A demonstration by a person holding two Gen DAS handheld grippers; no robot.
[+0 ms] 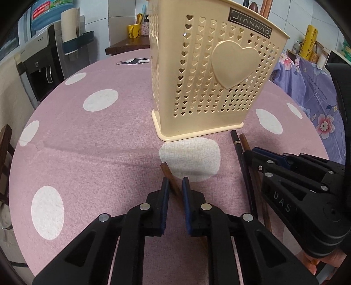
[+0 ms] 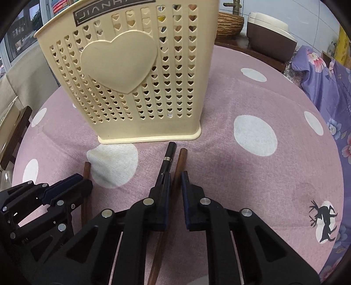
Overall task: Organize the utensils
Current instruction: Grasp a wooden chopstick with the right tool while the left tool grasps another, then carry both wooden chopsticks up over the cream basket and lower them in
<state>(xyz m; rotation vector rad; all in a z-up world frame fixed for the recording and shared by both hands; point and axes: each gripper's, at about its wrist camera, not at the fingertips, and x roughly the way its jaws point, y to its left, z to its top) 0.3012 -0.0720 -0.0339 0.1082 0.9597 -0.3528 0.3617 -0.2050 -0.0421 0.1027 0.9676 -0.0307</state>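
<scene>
A cream utensil holder (image 1: 210, 74) with heart-shaped holes stands on the pink dotted tablecloth (image 1: 98, 153); it also shows in the right wrist view (image 2: 131, 83). My left gripper (image 1: 175, 184) is open, its jaws on either side of a brown chopstick (image 1: 169, 175) lying on the cloth. My right gripper (image 2: 175, 177) is open around another brown chopstick (image 2: 178, 166), with a black chopstick (image 2: 167, 157) lying against its left finger. Utensil handles (image 1: 261, 8) stick out of the holder's top.
A water dispenser (image 1: 43, 57) stands far left and a yellow mug (image 1: 134, 30) sits on a dark side table behind. A purple floral cloth (image 2: 324, 92) covers something at the right. A wicker basket (image 2: 230, 22) and an appliance (image 2: 269, 37) sit behind the table.
</scene>
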